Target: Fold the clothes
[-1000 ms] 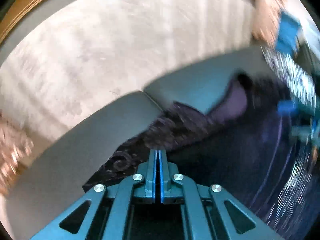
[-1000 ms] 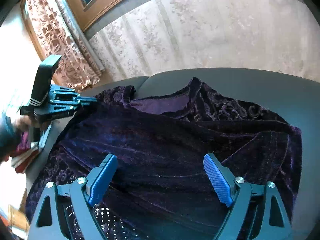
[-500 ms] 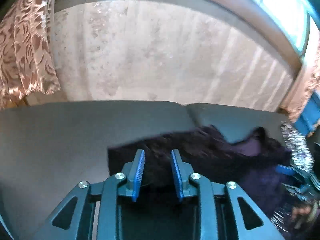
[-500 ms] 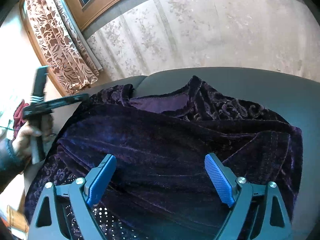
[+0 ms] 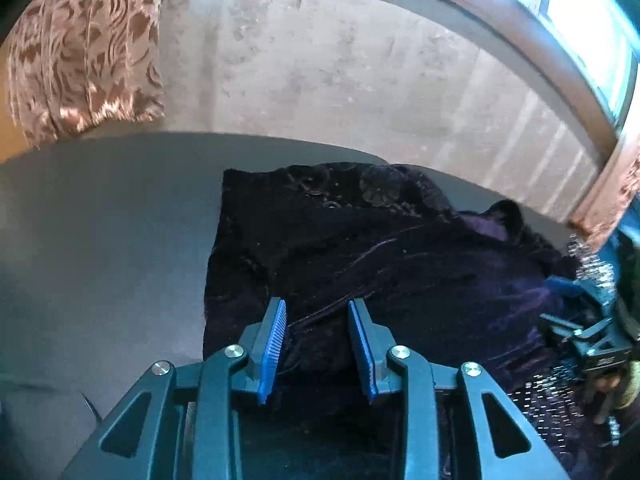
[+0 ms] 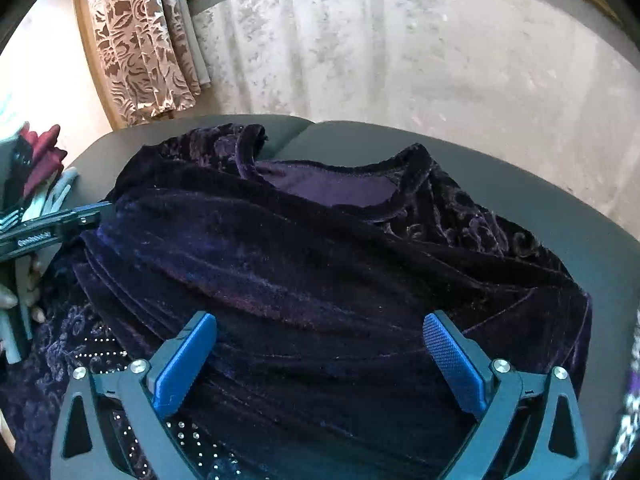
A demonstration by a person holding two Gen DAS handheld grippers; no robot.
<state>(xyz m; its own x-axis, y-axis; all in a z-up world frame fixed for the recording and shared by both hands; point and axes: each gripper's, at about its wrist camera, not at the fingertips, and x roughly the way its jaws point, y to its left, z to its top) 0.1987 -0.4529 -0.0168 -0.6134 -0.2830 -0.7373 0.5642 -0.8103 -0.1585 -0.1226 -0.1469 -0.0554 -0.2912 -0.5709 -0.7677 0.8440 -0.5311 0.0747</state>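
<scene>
A dark purple velvet garment lies bunched on a grey cushioned surface, neckline and lighter lining facing the far wall. It also shows in the left wrist view. My left gripper is open, low over the garment's left edge, a fold running between its fingers. My right gripper is wide open and empty, just above the middle of the garment. The left gripper's side shows at the left of the right wrist view; the right gripper shows at the far right of the left wrist view.
A pale patterned wall rises behind the surface. Brown patterned curtains hang at the side. Red and white cloth items lie at the far left of the right wrist view. Bare grey surface extends left of the garment.
My left gripper let go of the garment's edge, opened, and swung to face the garment from the side. My right gripper stayed open over the garment, shifting slightly.
</scene>
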